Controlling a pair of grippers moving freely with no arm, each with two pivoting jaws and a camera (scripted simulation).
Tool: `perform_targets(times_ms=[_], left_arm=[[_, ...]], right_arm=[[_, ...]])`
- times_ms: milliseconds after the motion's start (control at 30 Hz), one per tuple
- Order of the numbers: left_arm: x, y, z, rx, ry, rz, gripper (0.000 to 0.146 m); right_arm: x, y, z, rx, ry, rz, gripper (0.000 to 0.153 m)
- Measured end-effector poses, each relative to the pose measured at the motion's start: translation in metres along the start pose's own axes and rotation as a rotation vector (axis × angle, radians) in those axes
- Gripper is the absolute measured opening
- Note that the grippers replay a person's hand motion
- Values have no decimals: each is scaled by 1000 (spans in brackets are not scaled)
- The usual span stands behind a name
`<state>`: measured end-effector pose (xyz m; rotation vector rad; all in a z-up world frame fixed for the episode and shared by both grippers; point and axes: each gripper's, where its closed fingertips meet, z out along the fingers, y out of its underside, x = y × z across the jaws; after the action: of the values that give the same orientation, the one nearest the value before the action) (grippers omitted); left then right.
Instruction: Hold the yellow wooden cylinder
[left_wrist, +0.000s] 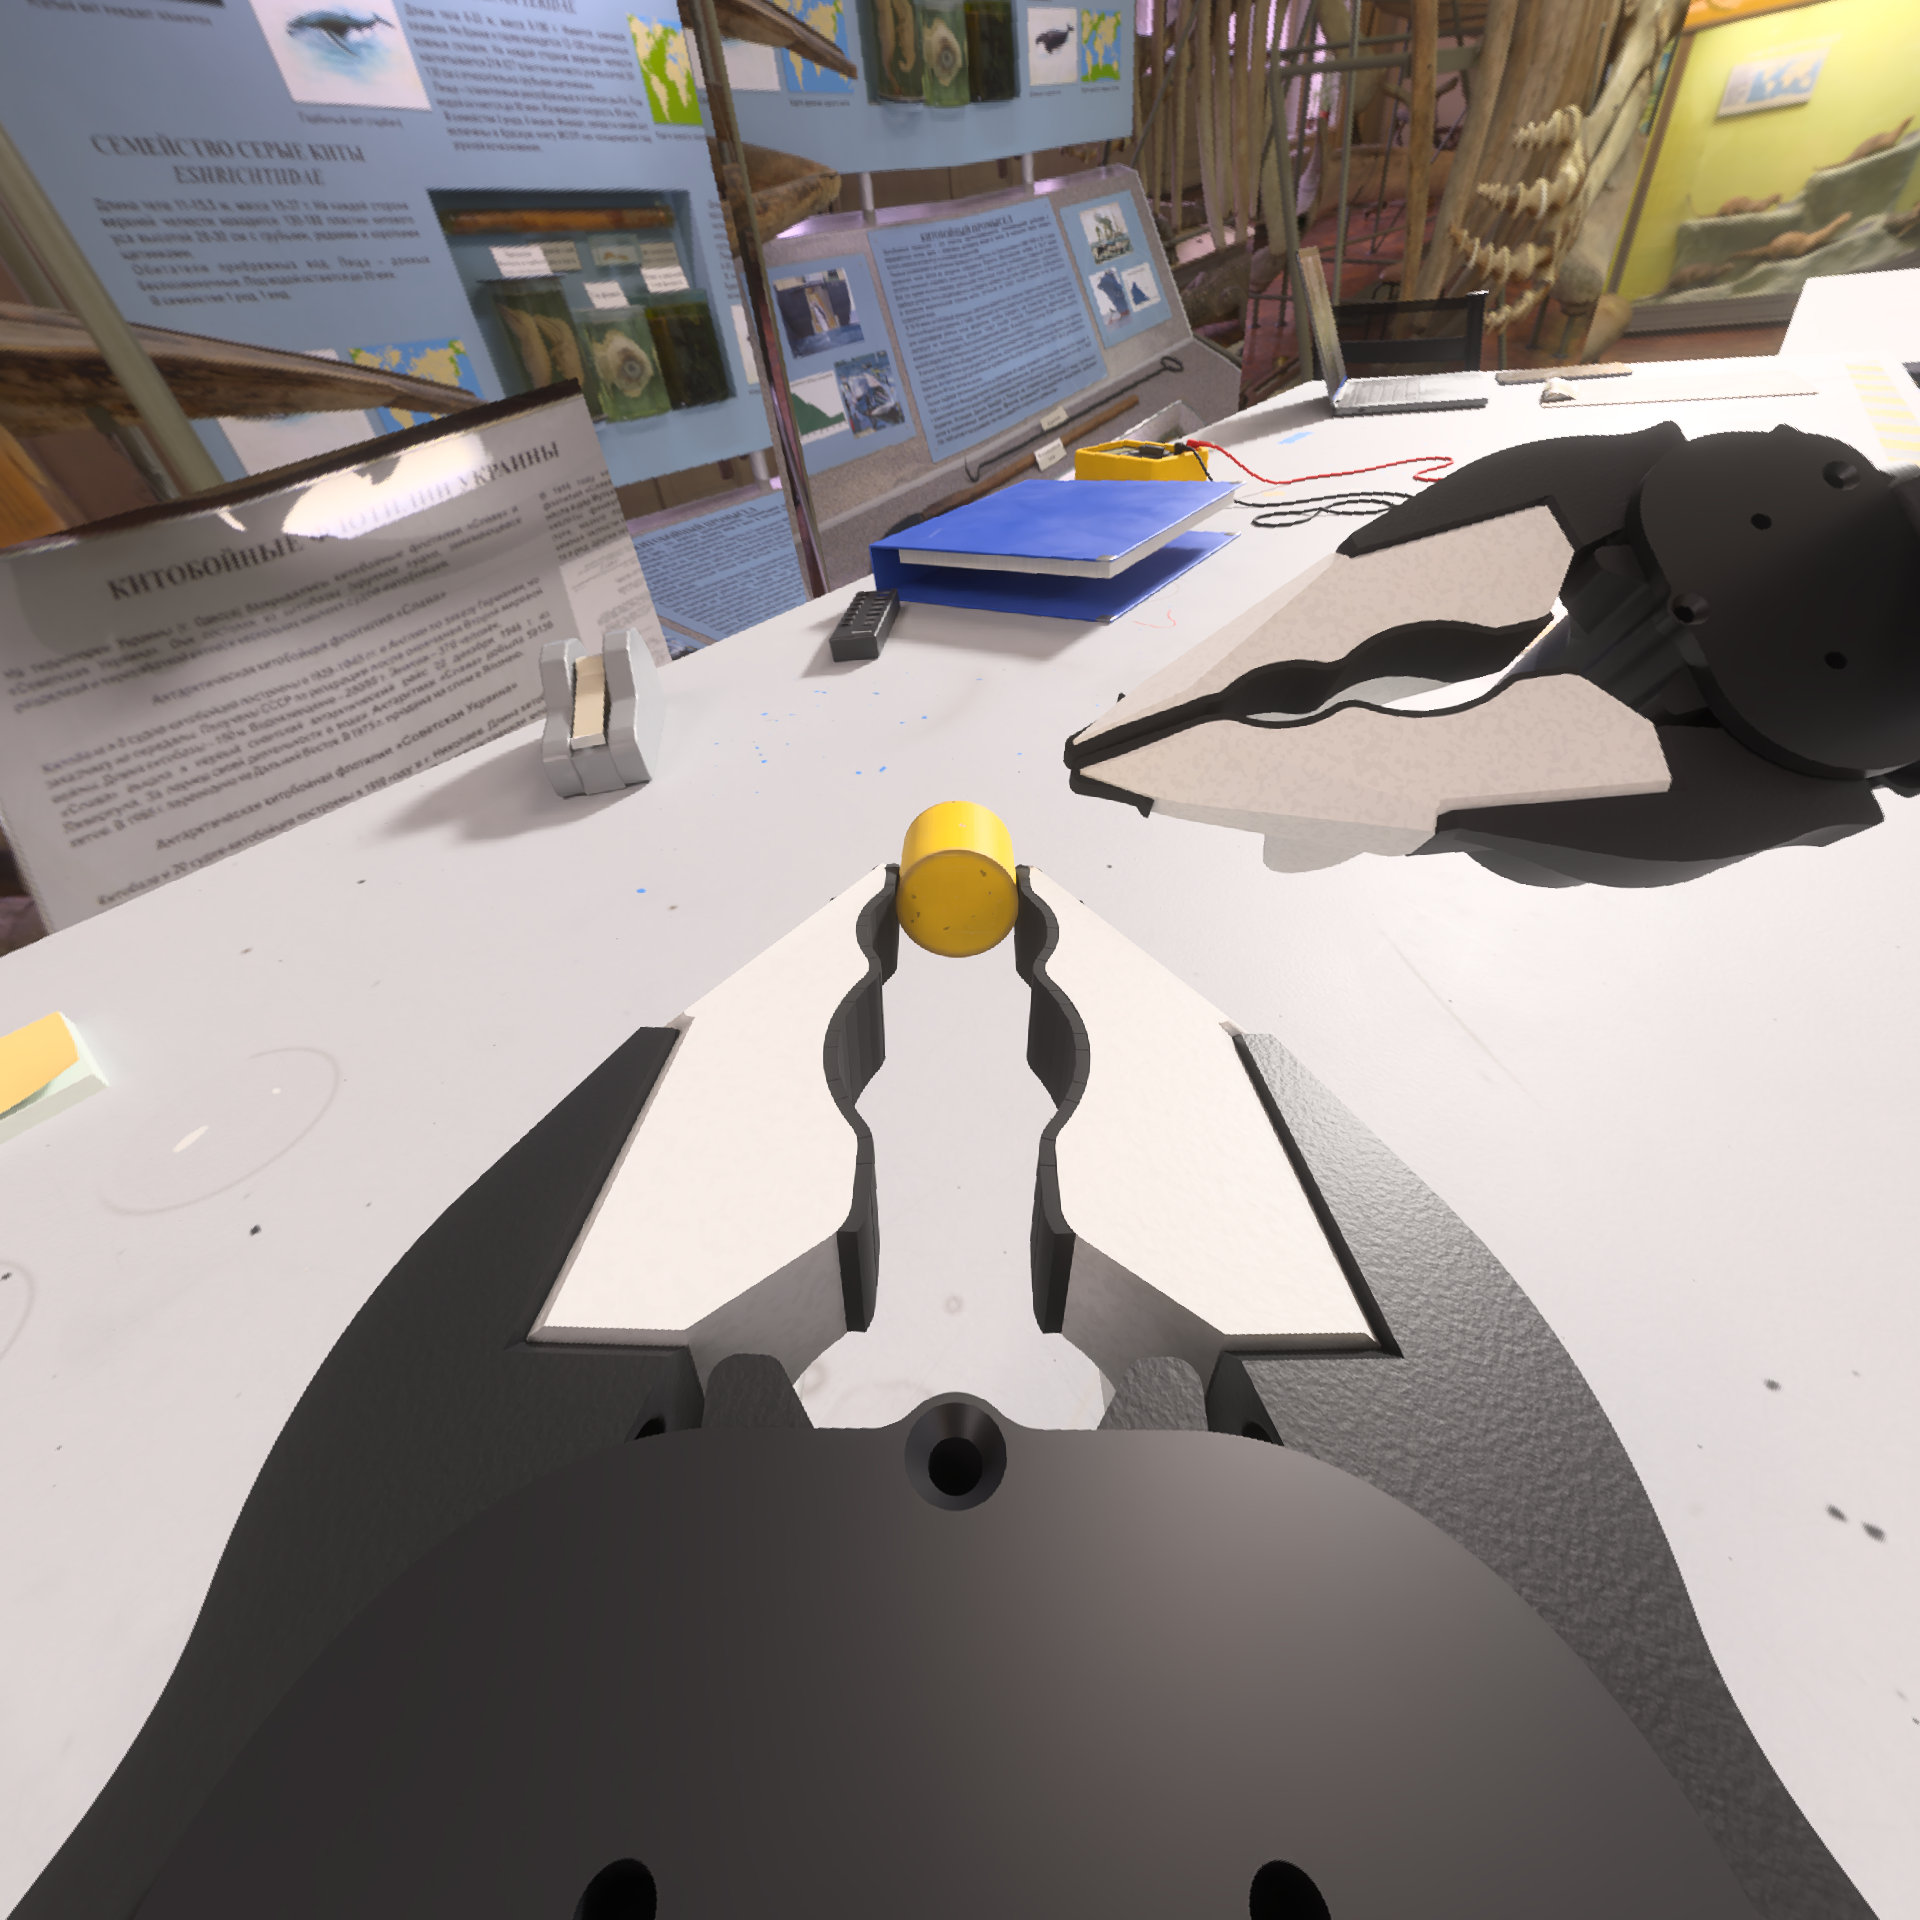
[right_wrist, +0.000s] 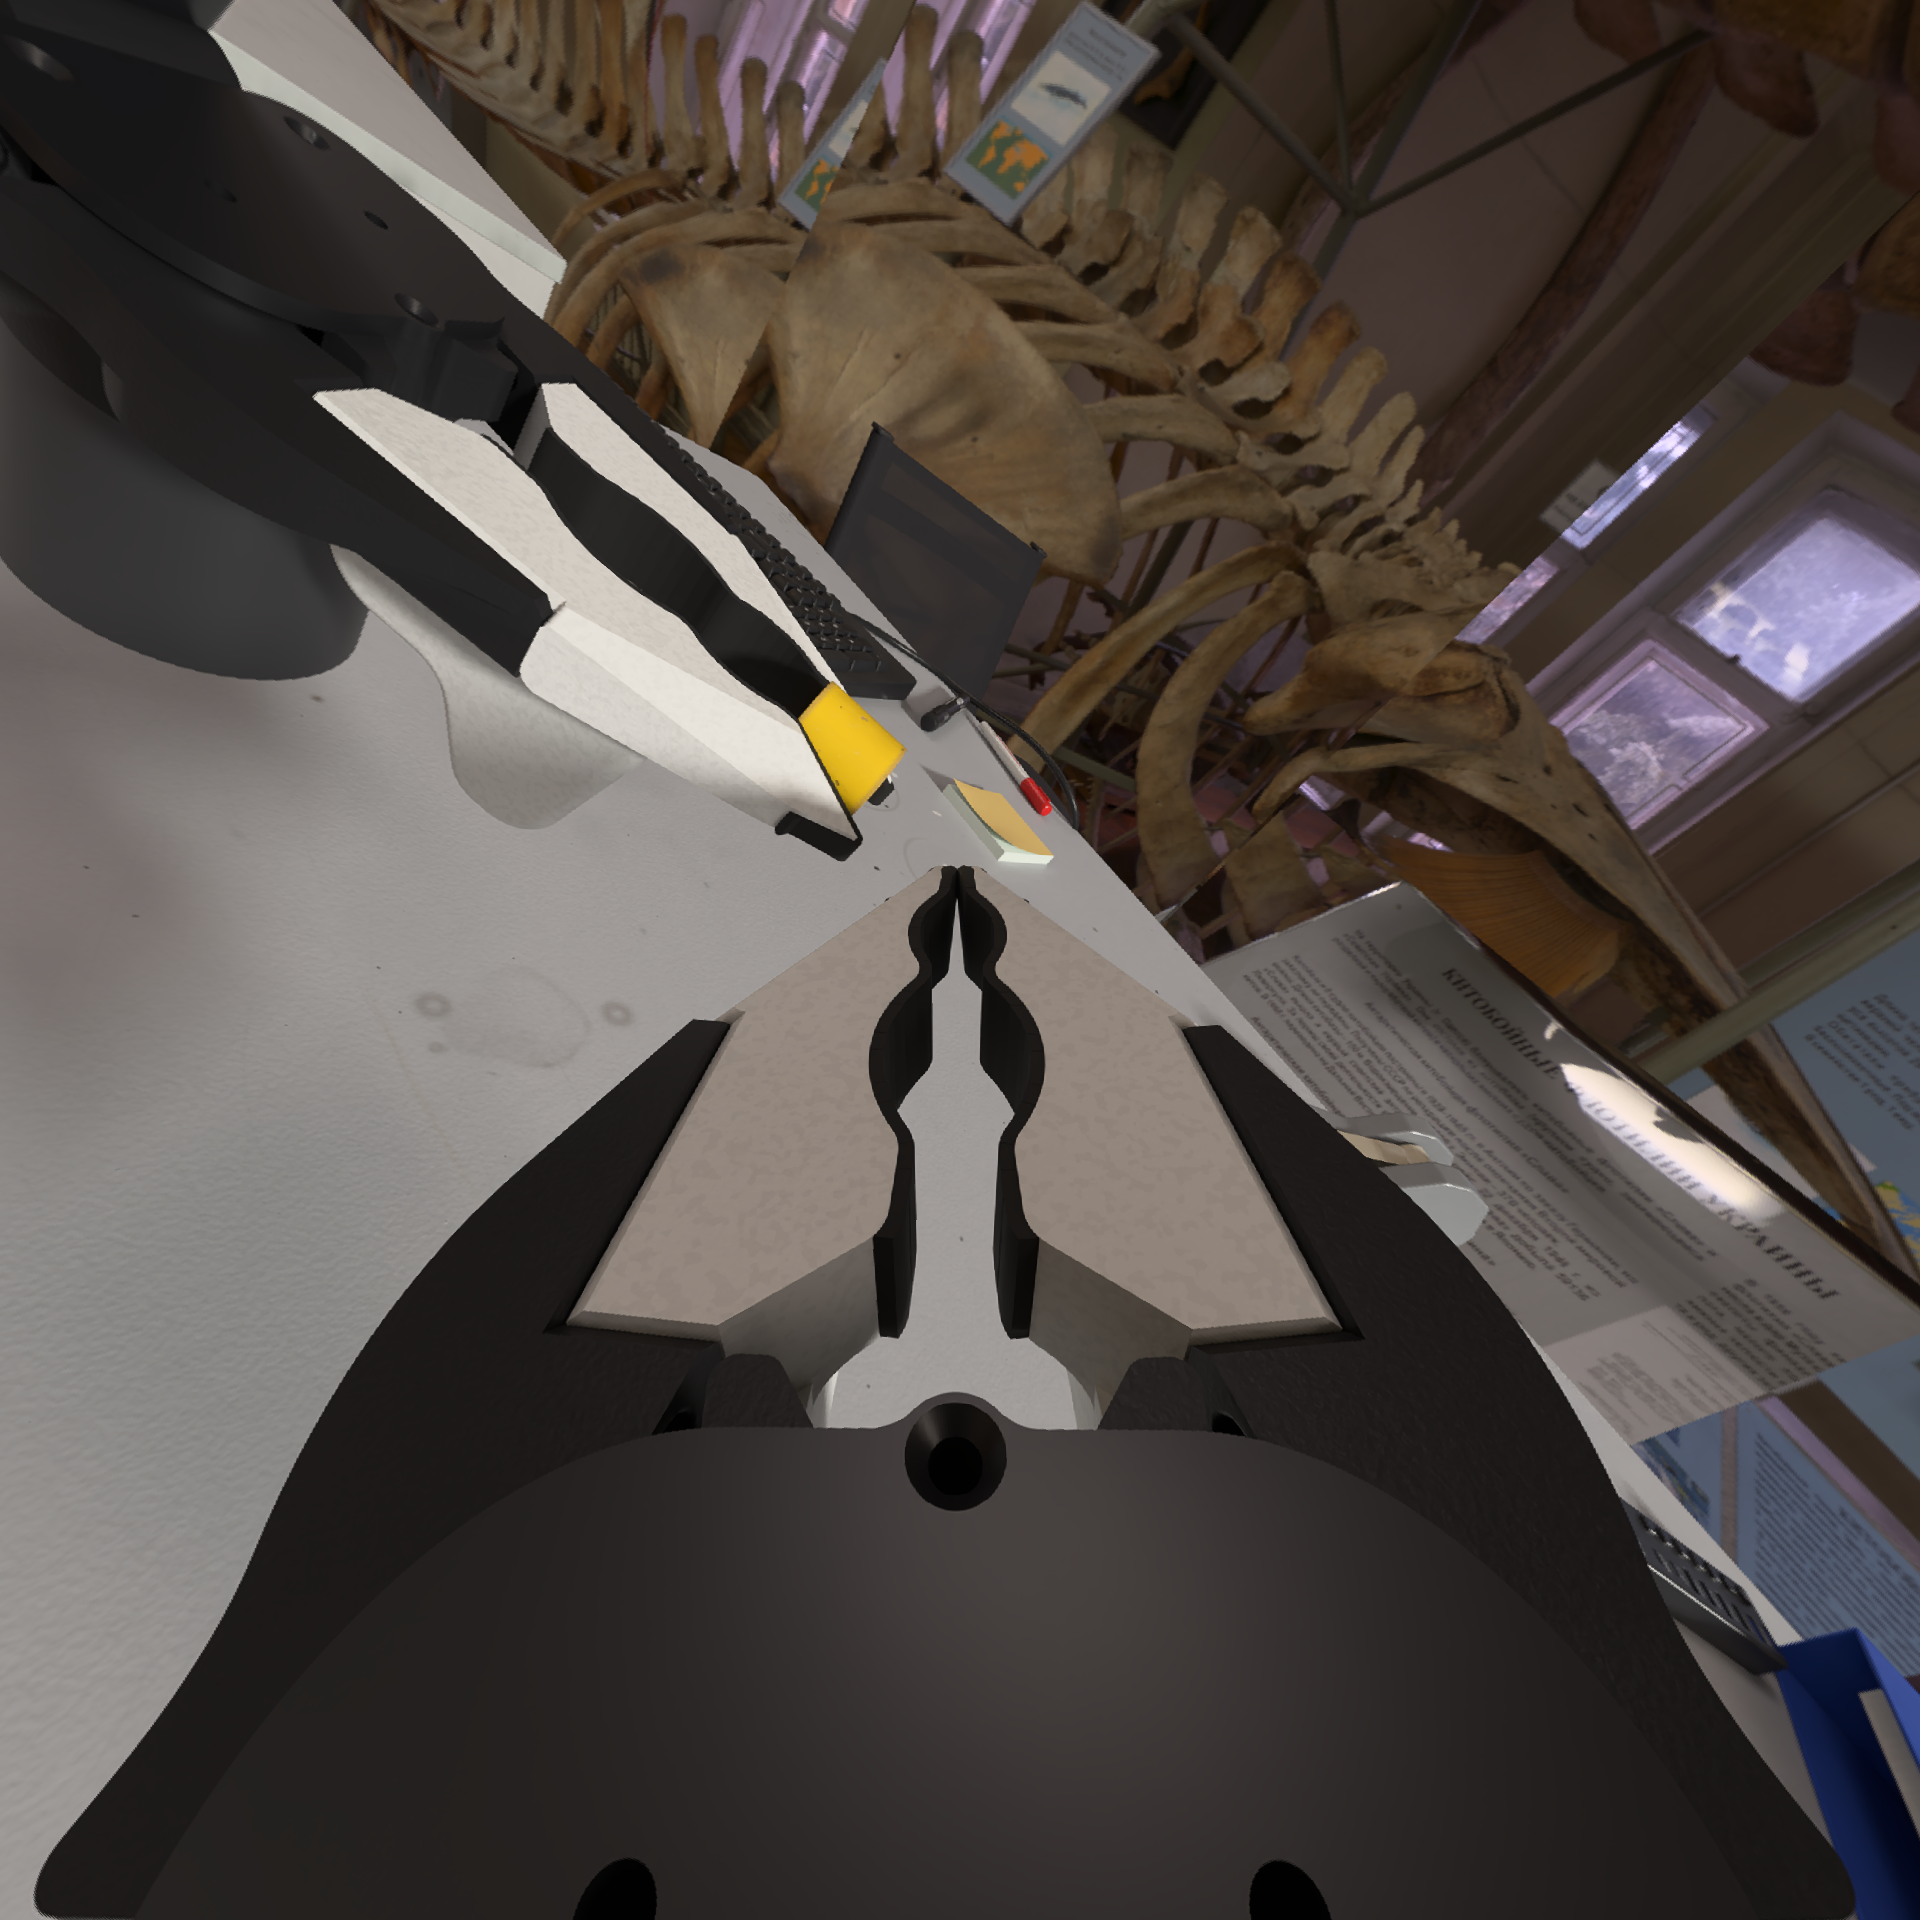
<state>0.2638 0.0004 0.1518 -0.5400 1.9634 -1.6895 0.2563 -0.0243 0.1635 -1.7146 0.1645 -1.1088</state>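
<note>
Two tools were on record above one white table (left_wrist: 1351, 1195). Left tool (left_wrist: 957, 902): clamped at its fingertips on the yellow wooden cylinder (left_wrist: 956, 891), which lay on its side between the tips, flat end toward the camera. Right tool (right_wrist: 957, 883): closed on nothing, tips together, to the right of the left tool and just beyond the cylinder. Blue binder (left_wrist: 1060, 556): farther ahead of the left tool. Yellow sticky-note pad (right_wrist: 1003, 826): just ahead of the right tool.

Bare table (left_wrist: 1351, 1039) between both tools.
</note>
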Motion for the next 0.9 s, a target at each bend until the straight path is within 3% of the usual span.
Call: perform_targets(times_ms=[200,333,567,600,667,733,800,900], left_arm=[[-9,-3,9,23,-42,-69,21],[-22,-25,9,106,-68,-163,21],[-14,-25,-5,165,35,-106,21],[-11,-26,-9,181,53,-66,21],[-5,-26,-14,196,91,3,21],[-1,-24,-18,196,108,45,21],[3,-24,-20,201,121,83,21],[7,-22,-19,185,100,147,21]], right_arm=[[-4,-4,1,15,-20,9,0],[-47,-19,2,78,-144,-92,0],[2,-28,-13,220,-135,222,0],[9,-28,-14,220,-142,264,5],[12,-31,-17,215,-207,322,32],[8,-34,-16,210,-248,319,37],[3,-32,-12,172,-232,255,36],[-2,-30,-8,155,-200,175,15]])
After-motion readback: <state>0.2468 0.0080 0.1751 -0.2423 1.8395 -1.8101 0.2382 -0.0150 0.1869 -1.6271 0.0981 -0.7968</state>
